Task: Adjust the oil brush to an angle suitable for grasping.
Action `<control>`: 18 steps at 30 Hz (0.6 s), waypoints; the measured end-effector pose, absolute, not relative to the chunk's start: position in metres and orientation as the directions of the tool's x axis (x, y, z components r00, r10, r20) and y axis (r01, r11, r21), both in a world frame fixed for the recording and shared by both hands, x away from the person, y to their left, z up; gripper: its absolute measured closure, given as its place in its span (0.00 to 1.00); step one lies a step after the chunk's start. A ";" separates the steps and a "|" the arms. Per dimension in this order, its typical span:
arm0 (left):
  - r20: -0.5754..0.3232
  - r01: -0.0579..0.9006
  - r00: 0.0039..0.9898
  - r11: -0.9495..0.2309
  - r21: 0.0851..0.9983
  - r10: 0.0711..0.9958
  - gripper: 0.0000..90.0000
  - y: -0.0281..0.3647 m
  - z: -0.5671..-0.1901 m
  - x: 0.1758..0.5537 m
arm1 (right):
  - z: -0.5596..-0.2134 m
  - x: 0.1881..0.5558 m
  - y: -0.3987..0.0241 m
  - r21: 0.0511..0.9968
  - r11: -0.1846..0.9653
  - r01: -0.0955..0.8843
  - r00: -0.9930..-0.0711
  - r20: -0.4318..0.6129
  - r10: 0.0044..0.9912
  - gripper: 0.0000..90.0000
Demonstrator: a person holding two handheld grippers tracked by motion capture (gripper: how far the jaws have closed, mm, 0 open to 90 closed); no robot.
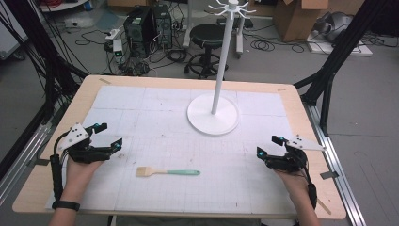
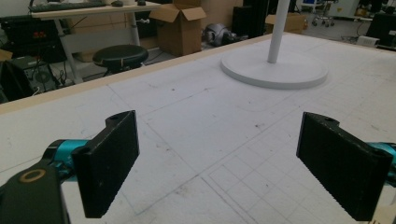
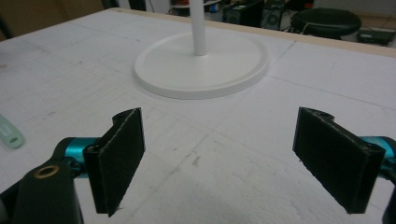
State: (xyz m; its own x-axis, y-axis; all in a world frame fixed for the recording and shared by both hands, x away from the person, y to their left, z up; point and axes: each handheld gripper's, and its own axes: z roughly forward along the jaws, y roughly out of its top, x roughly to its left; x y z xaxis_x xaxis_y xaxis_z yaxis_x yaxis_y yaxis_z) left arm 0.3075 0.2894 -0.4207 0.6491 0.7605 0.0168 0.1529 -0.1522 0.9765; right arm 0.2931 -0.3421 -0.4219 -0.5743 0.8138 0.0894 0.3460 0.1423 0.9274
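Observation:
A brush (image 1: 167, 172) with a pale bristle head and a mint-green handle lies flat on the white mat near the front edge, between the two hands. My left gripper (image 1: 109, 134) rests at the left of the mat, open and empty; its two black pads (image 2: 109, 163) stand wide apart over bare mat. At the right, my right gripper (image 1: 267, 146) is open as well, with nothing between its pads (image 3: 119, 161). The tip of the brush's green handle (image 3: 9, 133) shows at the left edge of the right gripper view. Both grippers point toward a white hook stand (image 1: 212, 115).
The stand's round base (image 2: 274, 70) (image 3: 201, 65) sits at the back centre of the mat, and its pole rises to a ring of hooks (image 1: 231, 7). The wooden table rim (image 1: 188, 80) frames the mat. Behind on the floor are a black stool (image 1: 208, 35), computers and cardboard boxes.

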 end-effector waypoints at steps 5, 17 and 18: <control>0.016 0.154 0.648 -0.151 0.977 0.761 0.15 0.289 -0.421 0.308 | -0.424 0.290 -0.349 0.928 0.137 0.346 -0.564 0.089 0.821 0.18; 0.016 0.157 0.649 -0.154 0.975 0.761 0.15 0.288 -0.422 0.308 | -0.426 0.290 -0.350 0.927 0.141 0.348 -0.562 0.086 0.823 0.17; 0.019 0.156 0.650 -0.158 0.975 0.760 0.15 0.288 -0.422 0.308 | -0.426 0.290 -0.350 0.927 0.136 0.350 -0.563 0.091 0.821 0.17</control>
State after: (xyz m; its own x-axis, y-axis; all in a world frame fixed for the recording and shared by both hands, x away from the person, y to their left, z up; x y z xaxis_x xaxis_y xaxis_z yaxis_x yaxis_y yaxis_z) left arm 0.3082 0.2878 -0.4216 0.6501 0.7596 0.0189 0.1564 -0.1582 0.9749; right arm 0.2899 -0.3496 -0.4258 -0.5631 0.8213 0.0914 0.3495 0.1364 0.9270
